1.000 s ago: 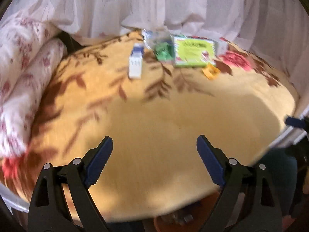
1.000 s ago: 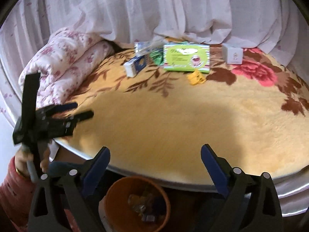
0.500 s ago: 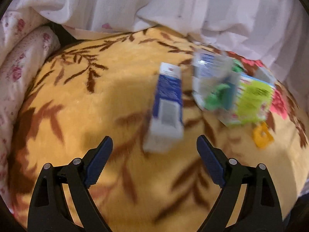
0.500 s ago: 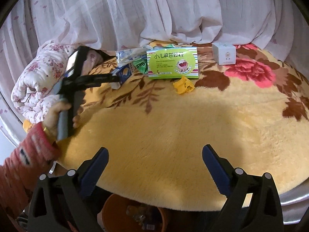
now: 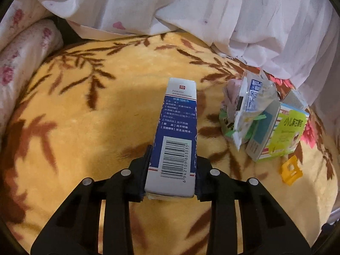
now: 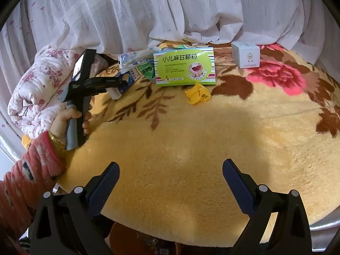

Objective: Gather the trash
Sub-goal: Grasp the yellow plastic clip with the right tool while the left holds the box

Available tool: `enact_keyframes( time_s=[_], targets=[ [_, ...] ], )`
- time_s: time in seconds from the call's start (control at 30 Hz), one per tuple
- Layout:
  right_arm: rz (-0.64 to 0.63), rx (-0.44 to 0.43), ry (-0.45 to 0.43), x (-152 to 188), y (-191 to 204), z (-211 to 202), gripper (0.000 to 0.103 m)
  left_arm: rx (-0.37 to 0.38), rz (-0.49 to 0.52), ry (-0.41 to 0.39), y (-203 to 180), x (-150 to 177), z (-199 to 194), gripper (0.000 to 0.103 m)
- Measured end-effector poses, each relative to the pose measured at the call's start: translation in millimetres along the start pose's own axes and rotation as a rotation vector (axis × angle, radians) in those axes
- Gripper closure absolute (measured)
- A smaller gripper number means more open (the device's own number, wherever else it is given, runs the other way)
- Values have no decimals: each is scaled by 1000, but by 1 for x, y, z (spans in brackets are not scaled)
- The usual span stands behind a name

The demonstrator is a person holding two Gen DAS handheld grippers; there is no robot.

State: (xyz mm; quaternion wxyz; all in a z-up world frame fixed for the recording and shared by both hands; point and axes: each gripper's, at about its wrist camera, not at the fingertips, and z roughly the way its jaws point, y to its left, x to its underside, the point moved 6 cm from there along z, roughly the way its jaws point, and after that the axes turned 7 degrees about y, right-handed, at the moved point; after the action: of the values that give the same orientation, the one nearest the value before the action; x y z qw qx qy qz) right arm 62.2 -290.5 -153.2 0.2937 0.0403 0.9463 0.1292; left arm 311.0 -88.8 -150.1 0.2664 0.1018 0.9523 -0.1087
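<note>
A blue and white carton [image 5: 176, 136] lies on the yellow flowered blanket [image 5: 85, 127]. My left gripper [image 5: 173, 155] is closing on the carton's near end, and both pads touch its sides. The right wrist view shows the same left gripper [image 6: 122, 82] at the carton [image 6: 119, 91], held by a person's hand [image 6: 65, 119]. More trash lies beside it: a clear plastic wrapper [image 6: 136, 58], a green sachet [image 6: 146, 71], a green medicine box [image 6: 184, 68], a yellow wrapper [image 6: 197, 93] and a small white box [image 6: 246, 55]. My right gripper [image 6: 171, 163] hangs open over the blanket's near edge, with nothing between its fingers.
An orange bin [image 6: 144, 240] with scraps stands below the bed's near edge. A folded flowered quilt [image 6: 42, 89] lies at the left. White curtain cloth [image 6: 170, 10] hangs along the back. A red sleeve [image 6: 25, 176] reaches in from the lower left.
My left gripper has travelled across the blanket to the blue and white carton, and its jaws have come together on it. The right gripper has edged slightly forward.
</note>
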Motion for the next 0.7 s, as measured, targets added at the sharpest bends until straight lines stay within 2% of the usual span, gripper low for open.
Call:
enact_keyframes(
  time_s=[0.17, 0.33, 0.43, 0.6, 0.7],
  targets=[
    [-3, 16, -12, -9, -4, 2, 7, 11, 24, -38, 0, 18, -36, 72],
    [8, 45, -20, -39, -15, 18, 7, 23, 30, -71, 2, 51, -80, 72],
    [22, 46, -4, -60, -24, 36, 7, 29, 14, -85, 7, 73, -101, 72],
    [6, 144, 28, -96, -37, 76, 7, 49, -8, -102, 15, 107, -127, 72],
    [3, 158, 70, -113, -39, 102, 8, 59, -14, -99, 17, 122, -137, 72]
  ],
)
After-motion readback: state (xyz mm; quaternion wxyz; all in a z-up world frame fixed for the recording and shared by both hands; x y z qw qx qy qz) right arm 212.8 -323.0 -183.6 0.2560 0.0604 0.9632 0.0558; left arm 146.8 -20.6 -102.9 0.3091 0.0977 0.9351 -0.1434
